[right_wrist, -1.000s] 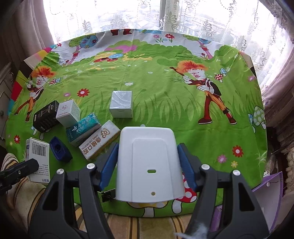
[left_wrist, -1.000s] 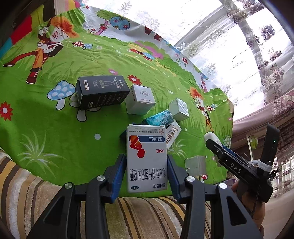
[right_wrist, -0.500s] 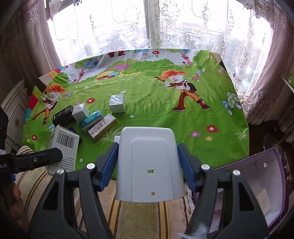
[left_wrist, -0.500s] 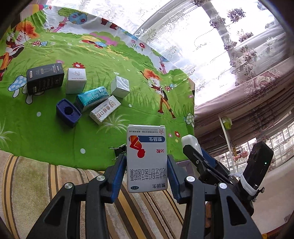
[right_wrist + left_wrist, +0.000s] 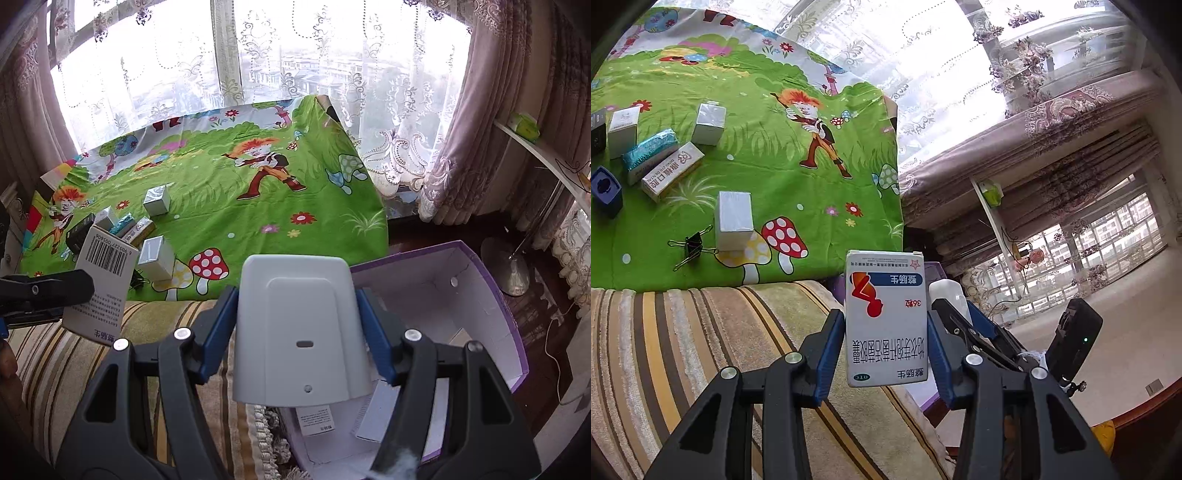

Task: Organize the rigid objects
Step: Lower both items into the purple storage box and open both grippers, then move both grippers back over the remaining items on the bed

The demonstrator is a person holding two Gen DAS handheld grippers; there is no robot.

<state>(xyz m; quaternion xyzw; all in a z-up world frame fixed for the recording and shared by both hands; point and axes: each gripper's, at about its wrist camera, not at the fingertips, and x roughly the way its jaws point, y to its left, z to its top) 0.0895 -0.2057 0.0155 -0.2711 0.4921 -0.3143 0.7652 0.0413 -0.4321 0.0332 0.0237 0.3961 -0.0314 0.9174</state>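
My left gripper [image 5: 886, 350] is shut on a white medicine box [image 5: 886, 317] with red and blue print, held above the striped sofa edge; it also shows in the right wrist view [image 5: 101, 284]. My right gripper [image 5: 301, 332] is shut on a white plastic device [image 5: 301, 332], held over the near edge of an open purple-walled cardboard box [image 5: 495, 295] on the floor. Several small boxes stay on the green cartoon cloth [image 5: 798, 192]: a silver one [image 5: 733, 218], a red-lettered one [image 5: 670, 171], a teal one [image 5: 650, 149].
A black binder clip [image 5: 690, 245] lies by the silver box. A dark blue holder [image 5: 605, 190] stands at the left. Papers lie inside the purple box [image 5: 317, 424]. A striped sofa cushion [image 5: 683, 350] runs below the cloth. Curtains and windows are behind.
Both grippers have swung right and back, away from the cloth, each still holding its object. The purple box has come fully into the right wrist view.
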